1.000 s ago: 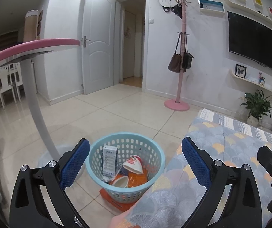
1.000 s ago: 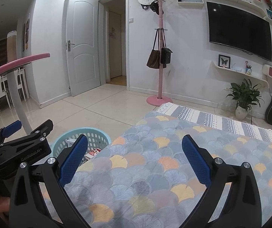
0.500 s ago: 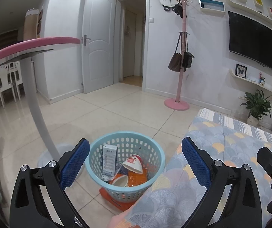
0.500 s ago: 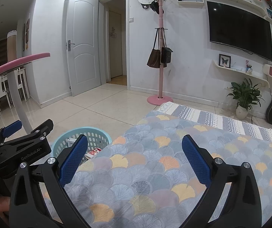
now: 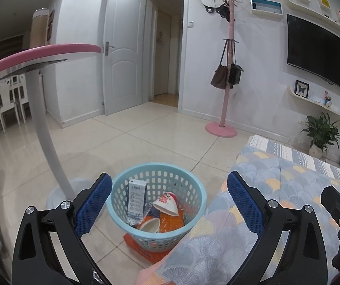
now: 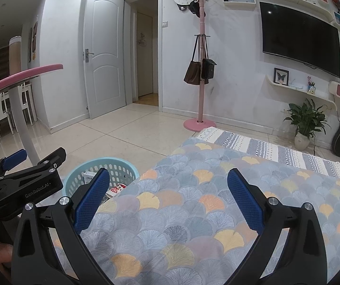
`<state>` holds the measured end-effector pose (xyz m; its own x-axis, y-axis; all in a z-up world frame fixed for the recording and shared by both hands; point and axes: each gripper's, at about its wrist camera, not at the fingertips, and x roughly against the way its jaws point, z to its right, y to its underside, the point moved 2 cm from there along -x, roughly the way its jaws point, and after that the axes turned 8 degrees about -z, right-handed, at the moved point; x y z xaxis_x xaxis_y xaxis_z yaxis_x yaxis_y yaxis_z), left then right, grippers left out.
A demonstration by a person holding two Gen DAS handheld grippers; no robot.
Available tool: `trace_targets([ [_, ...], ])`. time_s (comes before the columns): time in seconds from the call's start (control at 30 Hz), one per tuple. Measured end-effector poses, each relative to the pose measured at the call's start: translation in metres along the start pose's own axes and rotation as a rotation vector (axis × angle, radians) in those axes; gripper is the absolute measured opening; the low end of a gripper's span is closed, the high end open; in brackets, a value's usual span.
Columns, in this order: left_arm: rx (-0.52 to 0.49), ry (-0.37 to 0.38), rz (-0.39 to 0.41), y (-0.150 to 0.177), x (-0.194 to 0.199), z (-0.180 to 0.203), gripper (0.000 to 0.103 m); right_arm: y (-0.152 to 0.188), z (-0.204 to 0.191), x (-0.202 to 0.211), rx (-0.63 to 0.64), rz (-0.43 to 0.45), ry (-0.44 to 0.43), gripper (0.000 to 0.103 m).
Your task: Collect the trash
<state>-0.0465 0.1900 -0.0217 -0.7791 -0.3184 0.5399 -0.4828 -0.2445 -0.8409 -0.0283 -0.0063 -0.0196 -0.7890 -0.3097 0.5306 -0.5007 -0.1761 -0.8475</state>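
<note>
A light blue plastic basket stands on the floor beside the bed and shows in the right wrist view too. It holds a white carton, a white and red paper cup, another cup and orange wrappers. My left gripper is open and empty, held above the basket. My right gripper is open and empty over the patterned bedspread. The left gripper's body also shows in the right wrist view.
A pink-edged round table on a white leg stands left of the basket. A pink coat stand with bags is by the far wall. A TV, shelves, plant and guitar are at right. An orange box lies under the basket.
Both grippers have shifted only slightly; the view is almost the same. Both stay open and empty.
</note>
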Motion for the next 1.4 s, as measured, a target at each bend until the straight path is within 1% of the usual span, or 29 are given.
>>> trace_targets([
  [0.17,0.005,0.002,-0.015,0.0031,-0.0001,0.0004,0.095,0.0005,0.0013,-0.0007,-0.013,-0.006,-0.013,0.095],
  [0.47,0.016,-0.004,-0.024,0.0033,0.0015,0.0023,0.095,0.0006,-0.0003,0.0002,-0.011,-0.003,-0.011,0.095],
  [1.1,0.018,-0.009,-0.026,0.0032,0.0027,0.0027,0.095,-0.001,-0.0039,0.0015,0.003,0.005,0.004,0.095],
  [1.4,0.02,-0.016,-0.024,0.0041,0.0039,0.0038,0.095,-0.0022,-0.0026,0.0087,0.01,0.018,0.009,0.095],
])
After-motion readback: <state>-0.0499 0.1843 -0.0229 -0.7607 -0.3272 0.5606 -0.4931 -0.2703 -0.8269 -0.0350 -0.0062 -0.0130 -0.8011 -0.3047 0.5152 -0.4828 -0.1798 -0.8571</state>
